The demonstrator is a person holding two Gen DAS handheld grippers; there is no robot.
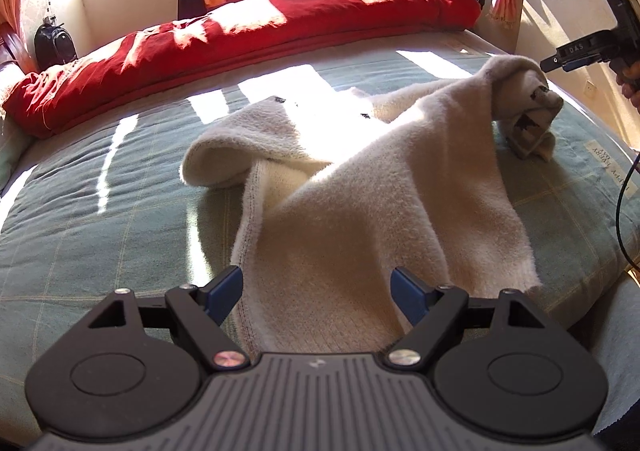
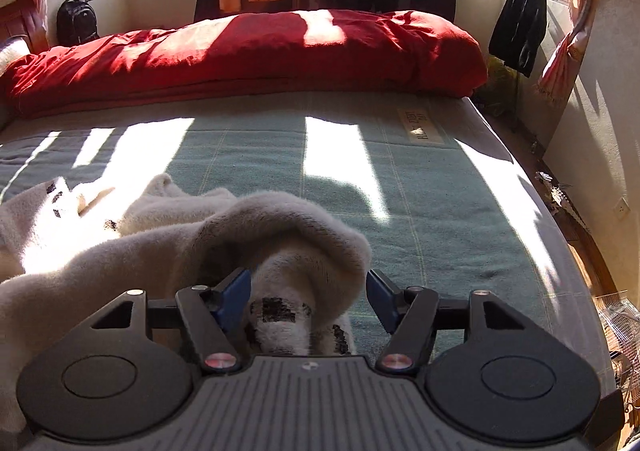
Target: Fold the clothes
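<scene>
My left tongs (image 1: 316, 297) stand spread over the near edge of a cream fleece (image 1: 360, 187) rumpled across the green bed (image 1: 100, 219). My right tongs (image 2: 308, 299), also spread, straddle its bunched far end, a red duvet (image 2: 248, 55) behind.

On the green bed (image 1: 100, 219), a cream fleece garment (image 1: 360, 187) lies rumpled, its near edge between the left gripper's (image 1: 318, 297) parted jaws.
</scene>
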